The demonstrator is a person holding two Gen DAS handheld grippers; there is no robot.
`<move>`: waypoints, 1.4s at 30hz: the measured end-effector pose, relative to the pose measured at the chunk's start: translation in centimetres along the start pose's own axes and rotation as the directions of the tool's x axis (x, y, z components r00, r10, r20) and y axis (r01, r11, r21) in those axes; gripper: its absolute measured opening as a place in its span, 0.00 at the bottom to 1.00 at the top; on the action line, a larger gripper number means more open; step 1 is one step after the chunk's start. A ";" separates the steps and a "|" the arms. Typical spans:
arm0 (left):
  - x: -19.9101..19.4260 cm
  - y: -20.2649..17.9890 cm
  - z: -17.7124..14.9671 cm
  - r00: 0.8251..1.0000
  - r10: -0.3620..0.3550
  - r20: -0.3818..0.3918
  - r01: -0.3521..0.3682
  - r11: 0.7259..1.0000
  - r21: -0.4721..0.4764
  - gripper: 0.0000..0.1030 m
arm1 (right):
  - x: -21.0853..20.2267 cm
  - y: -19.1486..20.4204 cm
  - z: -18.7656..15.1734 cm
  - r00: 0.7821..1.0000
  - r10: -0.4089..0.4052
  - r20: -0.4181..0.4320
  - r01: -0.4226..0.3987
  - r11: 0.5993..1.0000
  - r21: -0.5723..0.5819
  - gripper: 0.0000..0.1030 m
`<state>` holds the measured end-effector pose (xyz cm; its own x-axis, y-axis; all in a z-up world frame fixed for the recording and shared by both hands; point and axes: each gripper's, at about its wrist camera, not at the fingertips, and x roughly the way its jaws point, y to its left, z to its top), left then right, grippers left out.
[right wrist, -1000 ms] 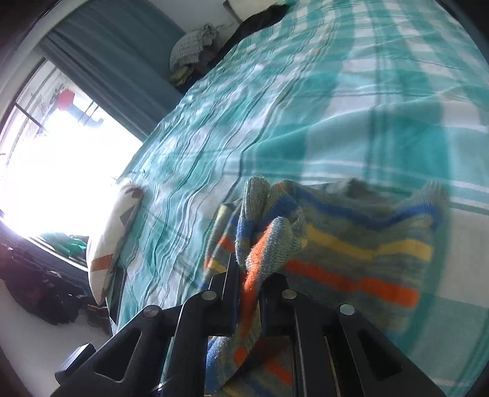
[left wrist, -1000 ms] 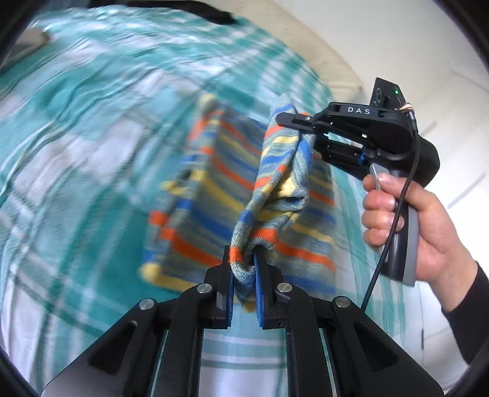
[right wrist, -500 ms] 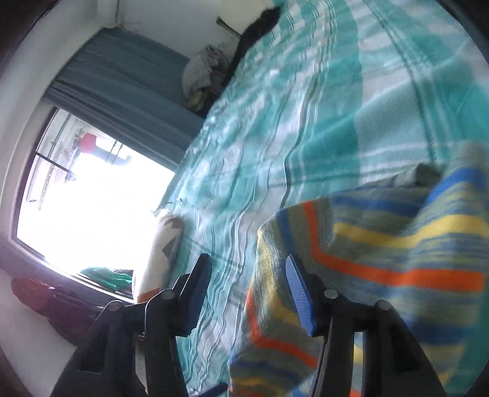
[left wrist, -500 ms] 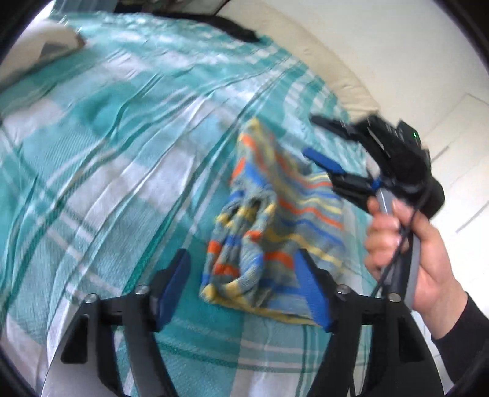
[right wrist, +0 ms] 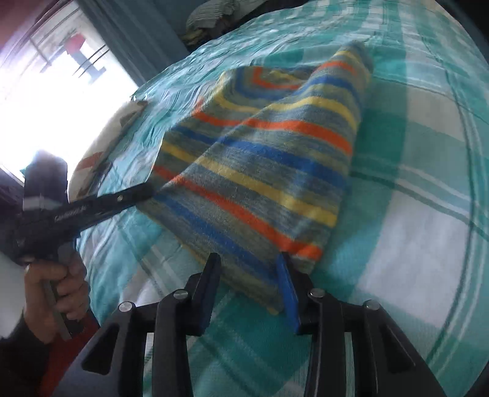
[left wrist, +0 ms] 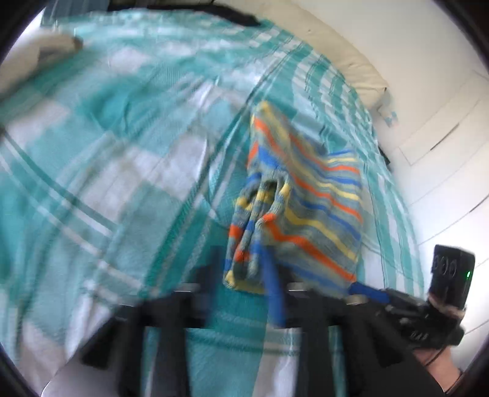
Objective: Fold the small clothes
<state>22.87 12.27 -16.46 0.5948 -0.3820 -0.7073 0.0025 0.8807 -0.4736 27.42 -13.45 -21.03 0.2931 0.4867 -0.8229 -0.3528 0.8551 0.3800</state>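
A small knit garment with blue, orange, yellow and grey stripes lies folded over on the teal plaid bedspread. It also shows in the right wrist view. My left gripper is open, its jaws straddling the garment's near left corner; the view is blurred. My right gripper is open, its jaws on either side of the garment's near edge. The right gripper also shows at lower right in the left wrist view. The left gripper reaches the garment's left edge in the right wrist view.
A cream headboard cushion and white wall lie beyond the bed. A patterned pillow sits at the bed's edge by a bright window. A pile of clothes lies at the far end.
Both grippers let go of the garment's sleeve part, which dropped onto the folded body. Both then came down low to the garment's near edge, jaws open around it.
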 end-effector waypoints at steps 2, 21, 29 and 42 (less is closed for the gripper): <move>-0.9 -1.0 1.1 0.998 -0.039 0.056 0.036 0.997 0.061 0.75 | -2.1 0.1 0.1 0.998 0.001 0.056 -0.001 1.000 0.014 0.44; 9.0 2.3 7.4 0.992 0.025 -0.127 -0.007 0.990 0.139 0.06 | 3.2 -3.3 8.0 0.977 -0.159 0.138 0.159 0.987 0.011 0.55; 2.9 -0.7 3.7 0.998 0.015 -0.055 -0.001 0.969 0.247 0.77 | -3.2 2.2 4.7 0.970 -0.043 0.240 0.066 0.994 -0.085 0.55; -1.1 -0.5 -1.8 0.995 0.063 -0.077 -0.052 0.989 0.138 0.85 | -4.3 3.9 -8.0 0.965 -0.109 0.237 0.091 0.992 0.088 0.69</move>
<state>20.75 11.75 -16.44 0.5302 -0.3463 -0.7740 0.0828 0.9296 -0.3592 17.64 -13.69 -19.39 0.5319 0.4186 -0.7361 -0.2453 0.9082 0.3392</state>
